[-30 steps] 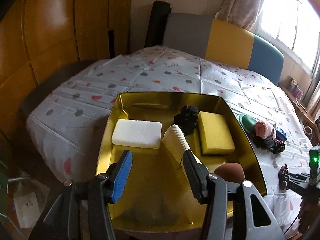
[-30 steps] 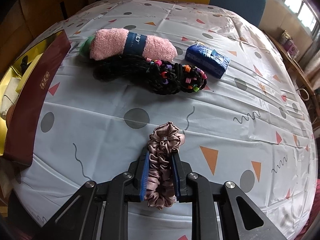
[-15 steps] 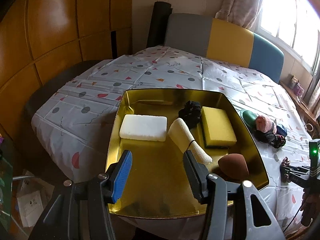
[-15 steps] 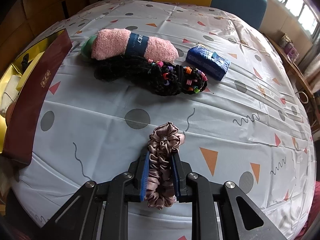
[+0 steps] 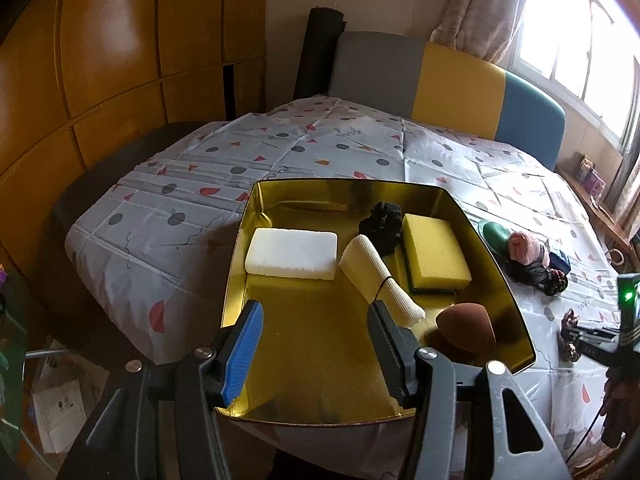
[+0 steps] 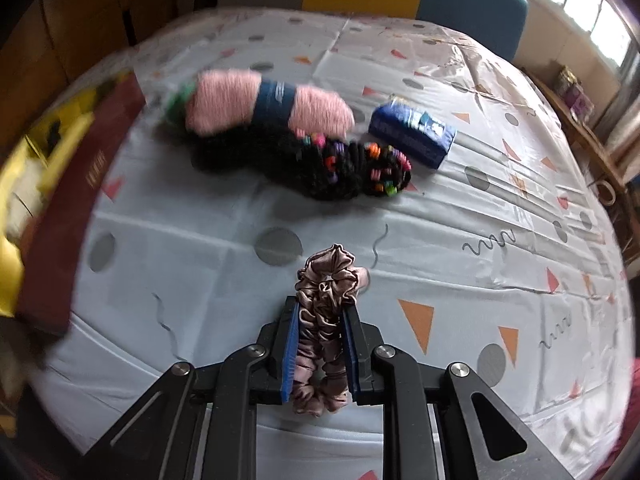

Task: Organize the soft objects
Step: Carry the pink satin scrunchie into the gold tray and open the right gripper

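My right gripper point(image 6: 320, 312) is shut on a mauve satin scrunchie point(image 6: 326, 280), held just above the tablecloth. Beyond it lie a pink fuzzy sock roll point(image 6: 268, 100), a black pile of beaded hair ties point(image 6: 344, 164) and a blue tissue pack point(image 6: 412, 130). My left gripper point(image 5: 316, 320) is open and empty above the near end of a gold tray point(image 5: 496, 264). The tray holds a white sponge point(image 5: 292, 254), a cream rolled cloth point(image 5: 380, 276), a yellow sponge point(image 5: 436, 256), a black scrunchie point(image 5: 384, 220) and a brown makeup sponge point(image 5: 468, 322).
The tray's maroon outer wall point(image 6: 68, 208) stands at the left of the right wrist view. A green object point(image 5: 494, 232) lies beside the tray. A colour-block bench point(image 5: 452, 84) runs behind the table. The table's edge drops off at the left.
My left gripper has drawn back and up from the tray, so more table shows. My right gripper has lifted and moved with the scrunchie; its view is blurred now.
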Available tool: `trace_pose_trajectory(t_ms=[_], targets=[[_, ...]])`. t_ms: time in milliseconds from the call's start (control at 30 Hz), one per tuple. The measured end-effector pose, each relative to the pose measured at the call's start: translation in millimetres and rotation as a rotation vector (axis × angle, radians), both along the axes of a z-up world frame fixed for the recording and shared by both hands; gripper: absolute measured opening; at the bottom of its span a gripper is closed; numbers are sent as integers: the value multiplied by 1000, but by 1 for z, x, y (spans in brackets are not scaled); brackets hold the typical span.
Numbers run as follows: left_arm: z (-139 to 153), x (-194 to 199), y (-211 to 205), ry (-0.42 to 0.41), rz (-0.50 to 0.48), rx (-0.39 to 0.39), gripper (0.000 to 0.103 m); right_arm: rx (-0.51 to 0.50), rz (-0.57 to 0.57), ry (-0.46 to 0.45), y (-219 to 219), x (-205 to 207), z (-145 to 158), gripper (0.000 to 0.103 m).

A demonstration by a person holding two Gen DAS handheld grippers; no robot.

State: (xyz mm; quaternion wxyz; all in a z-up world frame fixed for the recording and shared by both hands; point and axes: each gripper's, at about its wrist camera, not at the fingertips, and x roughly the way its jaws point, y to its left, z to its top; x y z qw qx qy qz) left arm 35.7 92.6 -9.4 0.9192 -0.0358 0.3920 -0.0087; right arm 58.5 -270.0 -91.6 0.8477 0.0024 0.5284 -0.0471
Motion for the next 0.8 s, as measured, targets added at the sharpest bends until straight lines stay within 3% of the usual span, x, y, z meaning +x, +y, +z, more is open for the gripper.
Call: trace_pose_trajectory(t_ms=[233, 467, 633, 800], targets=[[-4, 1, 9, 10, 26, -18, 55, 175, 46, -126, 19, -8, 47, 20], [-7, 2, 14, 19, 31, -34, 55, 317, 321, -217, 112, -2, 94, 20], [-8, 2, 18, 24, 40, -42, 55, 327, 469, -164, 183, 10, 80, 20], [-12, 1, 23, 33, 45, -44, 55, 329, 499, -64, 218, 18, 44, 28]])
